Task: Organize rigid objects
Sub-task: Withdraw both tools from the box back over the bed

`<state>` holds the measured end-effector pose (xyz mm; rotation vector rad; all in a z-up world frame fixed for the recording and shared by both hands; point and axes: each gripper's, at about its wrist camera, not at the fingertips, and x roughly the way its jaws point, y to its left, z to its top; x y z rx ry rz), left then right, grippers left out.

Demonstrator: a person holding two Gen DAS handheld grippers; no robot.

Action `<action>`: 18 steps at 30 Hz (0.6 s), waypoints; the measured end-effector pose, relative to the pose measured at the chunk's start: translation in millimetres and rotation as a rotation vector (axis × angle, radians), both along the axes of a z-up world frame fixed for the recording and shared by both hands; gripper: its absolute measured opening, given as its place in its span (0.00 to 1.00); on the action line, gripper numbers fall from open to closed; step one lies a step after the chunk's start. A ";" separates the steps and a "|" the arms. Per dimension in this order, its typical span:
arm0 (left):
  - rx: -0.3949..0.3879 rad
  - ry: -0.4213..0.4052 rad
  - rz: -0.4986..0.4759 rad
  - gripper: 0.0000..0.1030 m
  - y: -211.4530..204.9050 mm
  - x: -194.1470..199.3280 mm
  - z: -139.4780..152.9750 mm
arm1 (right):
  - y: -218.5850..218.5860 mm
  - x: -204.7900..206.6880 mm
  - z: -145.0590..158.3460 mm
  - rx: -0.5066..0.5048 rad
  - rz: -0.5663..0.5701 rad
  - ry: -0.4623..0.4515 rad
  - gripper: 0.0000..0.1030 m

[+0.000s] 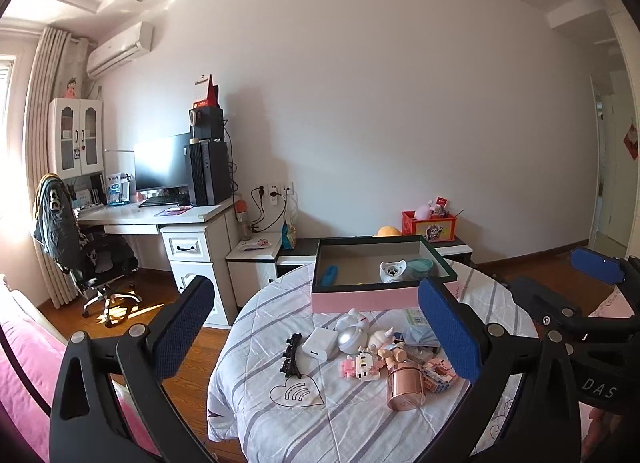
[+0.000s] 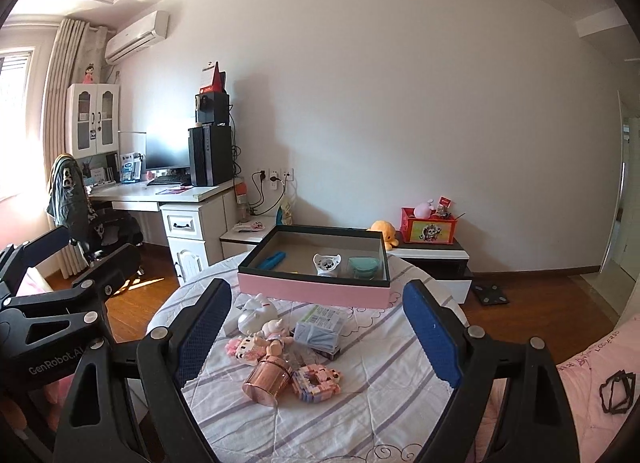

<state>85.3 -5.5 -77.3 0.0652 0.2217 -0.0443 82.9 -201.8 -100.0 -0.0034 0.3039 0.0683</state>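
Spread wide and empty, the left hand-held gripper (image 1: 316, 327) hangs over a striped quilt (image 1: 360, 423) strewn with toys (image 1: 362, 367); a pink box (image 1: 380, 283) sits beyond. Right view: the right hand-held gripper (image 2: 318, 329) gapes empty above the toys; that box holds a blue piece (image 2: 272, 261), white dish (image 2: 327, 263), teal bowl (image 2: 362, 266).

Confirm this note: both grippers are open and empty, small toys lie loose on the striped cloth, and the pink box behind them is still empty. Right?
Not quite. The pink box already holds things: a blue piece, a white piece and a teal piece, clear in the right wrist view. The rest stands: left gripper and right gripper open and empty.
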 end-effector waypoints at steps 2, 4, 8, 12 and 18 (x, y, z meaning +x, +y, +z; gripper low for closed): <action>0.001 -0.006 0.000 1.00 -2.2 -5.3 1.6 | -1.5 -6.6 0.8 0.000 -0.008 -0.006 0.86; 0.004 -0.015 -0.002 1.00 -2.7 -10.7 4.0 | -3.2 -12.5 1.8 0.000 -0.012 -0.010 0.86; 0.005 -0.033 -0.004 1.00 -6.7 -18.5 7.6 | -4.2 -20.6 7.0 -0.003 -0.024 -0.031 0.86; -0.001 -0.042 -0.008 1.00 -8.3 -20.6 8.6 | -1.9 -27.3 9.8 -0.004 -0.034 -0.048 0.86; -0.003 -0.032 -0.010 1.00 -10.1 -19.3 7.1 | -3.3 -26.8 7.6 -0.004 -0.043 -0.045 0.86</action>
